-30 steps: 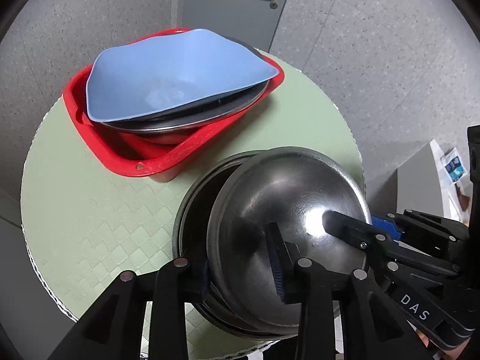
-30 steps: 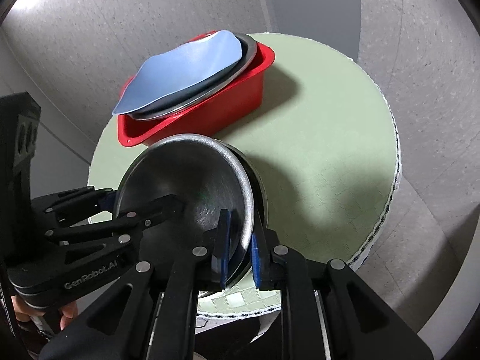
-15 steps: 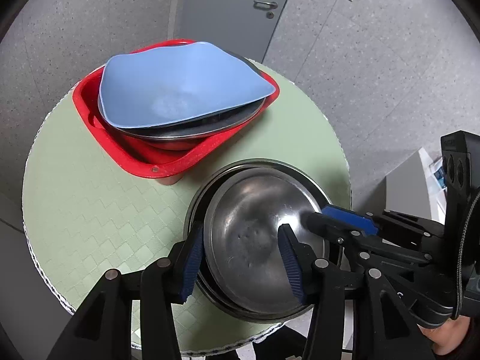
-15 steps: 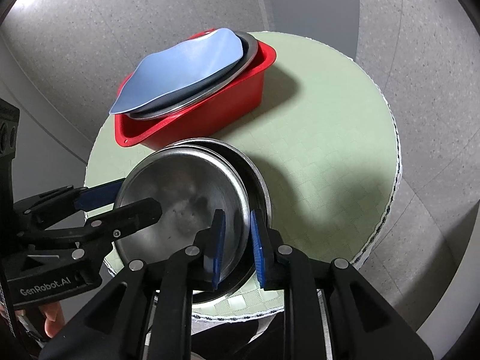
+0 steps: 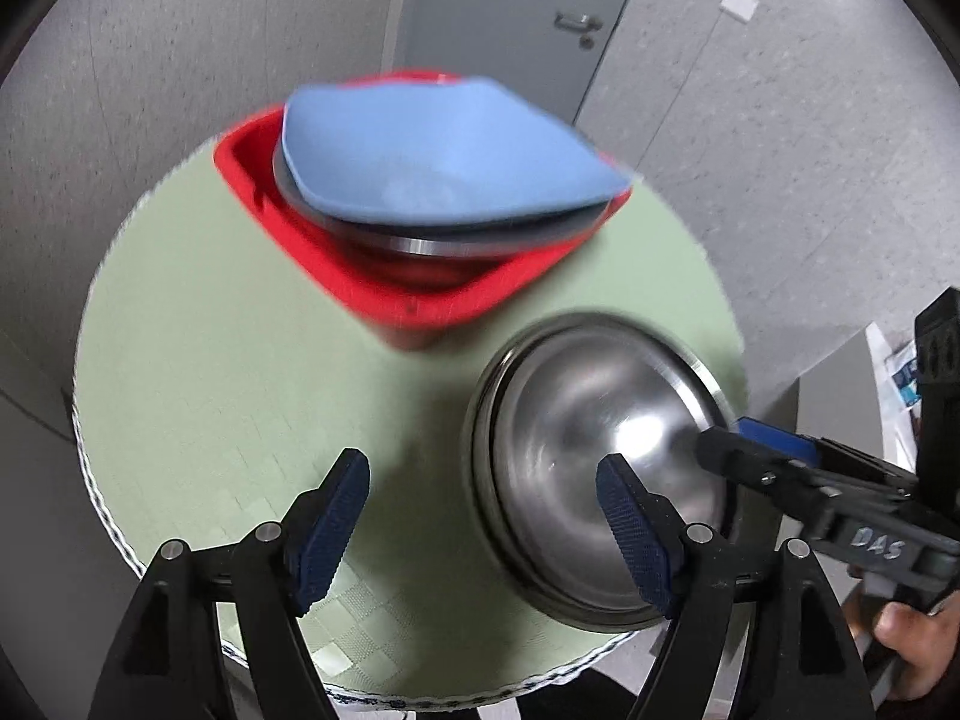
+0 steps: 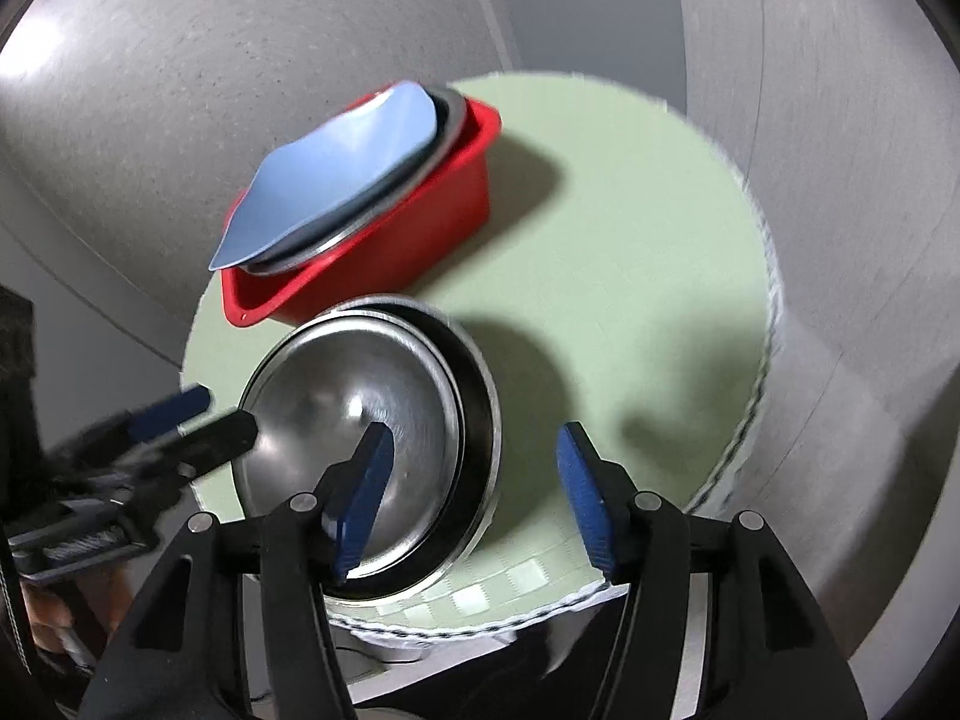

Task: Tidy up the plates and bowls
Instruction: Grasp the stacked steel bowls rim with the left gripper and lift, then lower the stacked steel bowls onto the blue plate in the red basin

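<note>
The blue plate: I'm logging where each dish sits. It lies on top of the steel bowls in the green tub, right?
Not quite: the tub is red, not green, as the left wrist view shows. The blue plate does lie on top of the steel bowls in it.

Hardware: two handheld black tongs, blue pads.

Left tongs [image 5: 483, 519]: matte black angular fingers, each tipped with a dark blue ribbed pad [image 5: 633, 531]; round silver screws sit on the finger links. Right tongs [image 6: 474, 495]: same black frame, same silver screws, brighter blue pads [image 6: 583, 498]. Seen from the left wrist camera, the right unit's side carries white lettering "DAS". A bare hand [image 5: 912, 642] grips its body; no sleeve visible.
</note>
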### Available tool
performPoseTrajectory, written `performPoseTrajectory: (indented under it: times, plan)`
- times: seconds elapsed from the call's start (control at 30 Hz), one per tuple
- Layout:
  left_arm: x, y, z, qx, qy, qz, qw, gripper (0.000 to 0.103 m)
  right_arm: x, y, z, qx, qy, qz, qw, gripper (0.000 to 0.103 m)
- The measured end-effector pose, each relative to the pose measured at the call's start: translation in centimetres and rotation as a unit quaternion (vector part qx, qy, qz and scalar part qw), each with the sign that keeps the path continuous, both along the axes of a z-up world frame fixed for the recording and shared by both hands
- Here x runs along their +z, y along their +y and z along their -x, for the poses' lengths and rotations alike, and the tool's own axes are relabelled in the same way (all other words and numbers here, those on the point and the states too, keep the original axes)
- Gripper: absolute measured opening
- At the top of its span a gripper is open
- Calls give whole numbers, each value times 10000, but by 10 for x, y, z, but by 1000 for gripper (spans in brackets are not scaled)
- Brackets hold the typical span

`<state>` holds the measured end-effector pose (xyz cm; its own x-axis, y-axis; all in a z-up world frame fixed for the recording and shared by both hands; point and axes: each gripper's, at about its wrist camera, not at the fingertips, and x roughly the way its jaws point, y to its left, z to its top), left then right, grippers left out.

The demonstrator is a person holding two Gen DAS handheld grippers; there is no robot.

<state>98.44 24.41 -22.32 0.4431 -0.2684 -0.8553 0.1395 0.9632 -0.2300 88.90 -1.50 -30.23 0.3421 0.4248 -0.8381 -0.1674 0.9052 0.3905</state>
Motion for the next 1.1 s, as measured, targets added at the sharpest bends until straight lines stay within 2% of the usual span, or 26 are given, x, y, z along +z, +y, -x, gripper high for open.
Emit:
performPoseTrajectory:
  times: [0.17,0.2,0.27,0.3,0.33,0.4,0.57,0.67,0.87,1.03,1.1]
  plan:
    - [-18,-7,-5,-37,204,35,9998,71,-20,1,-4,-37,379,-366,9986,58]
    - [-22,-8,-6,-47,247,39,9997,68,-23,1,-4,-44,423,-438,9981,58]
    - [-28,-12,-8,-105,339,120,9993,56,-30,1,-4,-58,524,-534,9972,58]
    - [-30,-12,-11,-146,400,195,9989,46,-33,0,-3,-62,560,-613,9965,58]
    - [-32,-11,-14,-192,427,307,9984,42,-36,-1,-4,-74,610,-683,9958,58]
    - [-33,-11,-15,-211,388,292,9986,42,-41,-2,-5,-89,693,-788,9944,46]
    - [-27,-13,-9,-269,219,188,9992,37,-43,-9,-4,-182,695,-750,9946,36]
    - [-17,-18,0,-326,22,170,9993,37,-34,-10,2,-233,591,-762,9951,35]
    - [23,-18,9,-429,-433,339,9976,37,12,-19,8,-370,100,-775,9963,35]
    - [63,-10,-1,-341,-888,422,9946,37,57,-13,-8,-274,-345,-753,9962,35]
    - [76,1,-9,-238,-1027,410,9936,37,71,-9,-29,-180,-490,-770,9957,35]
